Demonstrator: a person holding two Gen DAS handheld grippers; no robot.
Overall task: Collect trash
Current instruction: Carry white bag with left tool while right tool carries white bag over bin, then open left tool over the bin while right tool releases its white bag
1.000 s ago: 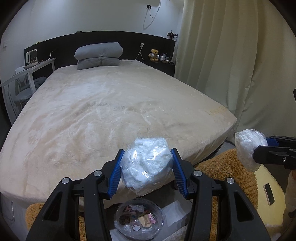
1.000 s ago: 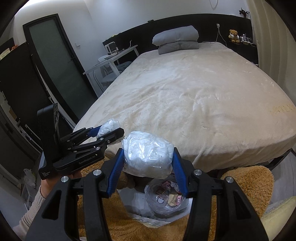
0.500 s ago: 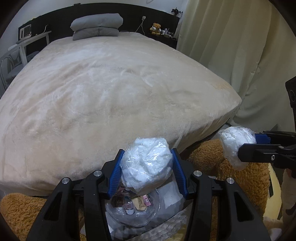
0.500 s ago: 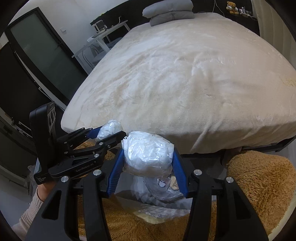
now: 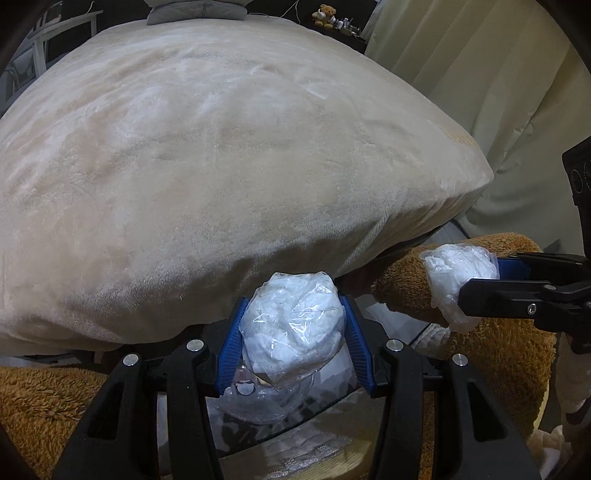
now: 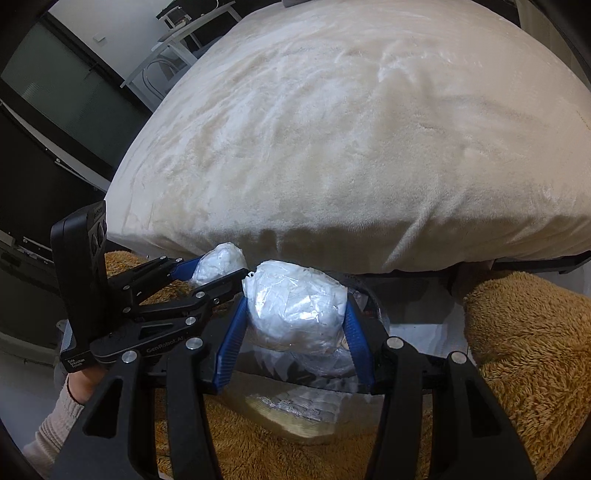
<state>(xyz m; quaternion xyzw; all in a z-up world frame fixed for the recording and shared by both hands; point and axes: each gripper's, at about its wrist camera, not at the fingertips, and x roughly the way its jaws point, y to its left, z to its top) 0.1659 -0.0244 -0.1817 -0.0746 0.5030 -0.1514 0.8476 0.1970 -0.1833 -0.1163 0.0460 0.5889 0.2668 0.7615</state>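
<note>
Here, item one: the bed [image 5: 229, 155], large, under a cream plush cover, filling most of both views. At its foot lies a brown shaggy plush [image 6: 532, 350], and on that plush a clear trash bag [image 5: 266, 402] with small printed scraps inside, partly hidden behind the blue pads.

Item two, the trash: two crumpled wads of white tissue, each wrapped in clear crinkled film. The left wad [image 5: 293, 328] is rounded, with a loose flap of film hanging below it. The right wad [image 6: 297, 310] is wider and squashed flat at its sides.

By view: the left wrist camera alone shows the cream curtain [image 5: 491, 85], the grey pillows and a small teddy bear [image 5: 325, 14] at the far headboard. The right wrist camera alone shows a dark glass door [image 6: 55, 81], a white desk frame, and a hand [image 6: 79, 387] in a knitted cuff.

Item three: the left hand-held gripper [image 5: 293, 341], partly open, its pads pressed on the left wad directly above the bag. The right hand-held gripper [image 6: 295, 332], likewise partly open, clamps the right wad just beside it, over the same bag.
</note>
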